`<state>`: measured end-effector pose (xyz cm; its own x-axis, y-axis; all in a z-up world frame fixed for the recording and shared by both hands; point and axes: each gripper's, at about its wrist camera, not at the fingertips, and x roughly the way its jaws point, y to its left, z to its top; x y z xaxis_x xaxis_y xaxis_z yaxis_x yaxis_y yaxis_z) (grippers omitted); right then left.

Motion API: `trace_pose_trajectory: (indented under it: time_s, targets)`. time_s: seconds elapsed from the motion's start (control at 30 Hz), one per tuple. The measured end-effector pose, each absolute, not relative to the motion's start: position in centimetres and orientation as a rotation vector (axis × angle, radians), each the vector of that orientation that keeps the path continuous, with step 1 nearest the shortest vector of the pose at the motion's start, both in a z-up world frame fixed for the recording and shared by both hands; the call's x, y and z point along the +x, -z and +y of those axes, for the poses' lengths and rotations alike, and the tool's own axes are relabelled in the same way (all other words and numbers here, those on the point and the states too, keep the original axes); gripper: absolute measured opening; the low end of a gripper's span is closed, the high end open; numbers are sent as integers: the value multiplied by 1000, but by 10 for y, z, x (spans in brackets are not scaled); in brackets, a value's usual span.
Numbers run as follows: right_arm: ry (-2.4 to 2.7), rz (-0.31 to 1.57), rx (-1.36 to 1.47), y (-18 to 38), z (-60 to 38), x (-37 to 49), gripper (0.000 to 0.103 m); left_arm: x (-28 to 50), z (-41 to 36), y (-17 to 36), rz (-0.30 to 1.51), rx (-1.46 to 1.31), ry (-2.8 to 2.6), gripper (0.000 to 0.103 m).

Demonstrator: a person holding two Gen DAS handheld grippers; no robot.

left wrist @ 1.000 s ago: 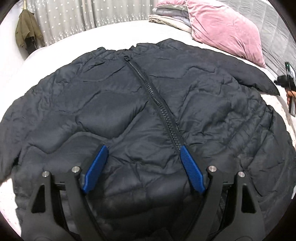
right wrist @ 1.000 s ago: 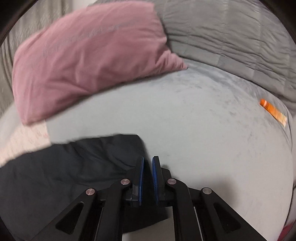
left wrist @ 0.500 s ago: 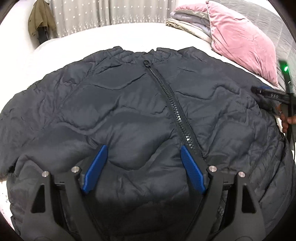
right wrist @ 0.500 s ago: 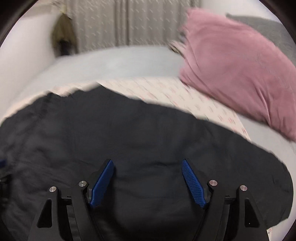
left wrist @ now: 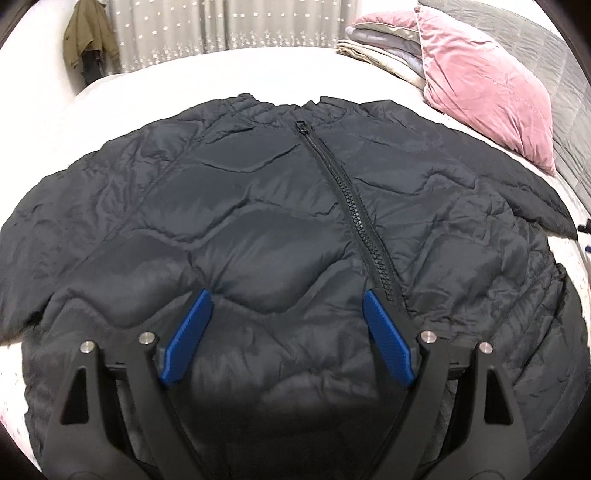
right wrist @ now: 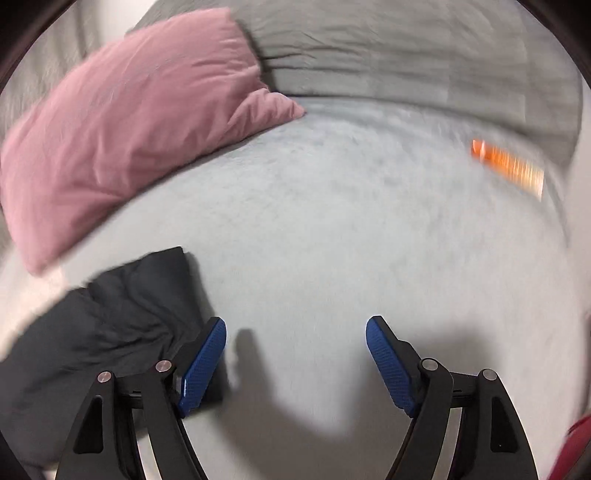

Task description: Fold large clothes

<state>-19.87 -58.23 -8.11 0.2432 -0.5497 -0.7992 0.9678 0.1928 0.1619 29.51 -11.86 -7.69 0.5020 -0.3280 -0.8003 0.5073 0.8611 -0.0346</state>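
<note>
black puffer jacket laid flat on the bed, both grippers wide and holding nothing

left wrist view, going left to right: far back left there's an olive coat (left wrist: 90, 38) hanging by the starry curtain (left wrist: 221, 29). the black puffer jacket (left wrist: 258, 206) is spread front-up across the white bed (left wrist: 229, 77), collar toward the far side, hem toward the camera. its left-side sleeve runs out to the frame edge, and the zipper (left wrist: 354, 210) is done up, running from the collar down at a slant. the left gripper (left wrist: 284, 302) hangs over the lower front of the jacket with its blue pads (left wrist: 186, 336) spread wide, nothing between them; the right-hand pad sits just beside the bottom of the zipper line. can't tell if the tips touch the fabric. further right, a stack of folded bedding (left wrist: 384, 51) sits just behind a pink velvet pillow (left wrist: 484, 85), with a grey quilted blanket (left wrist: 561, 74) in the corner.

right wrist view is blurry. pink pillow (right wrist: 129, 122) upper left, a jacket sleeve end (right wrist: 122, 317) lying lower left on the pale sheet, touching or just beside the left pad. right gripper (right wrist: 295, 332) is spread wide too, empty, over bare sheet (right wrist: 332, 229). grey blanket (right wrist: 406, 51) along the top, a smeared orange thing (right wrist: 506, 166) at right, can't tell what it is.
</note>
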Motion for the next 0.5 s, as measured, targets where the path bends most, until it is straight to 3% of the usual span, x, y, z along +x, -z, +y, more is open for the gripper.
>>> trace_pose_trajectory:
  time_s: [0.23,0.33,0.5]
  targets:
    - [934,635,853,67,-514,-164,81,262,-105,51,995,149,505,89]
    - [810,648,932,70,-487,-142,81,249,-92,39,979,84,507,100]
    - [678,681,1008,90,-457,-111,84,239,-72,35,972,-10,511,101]
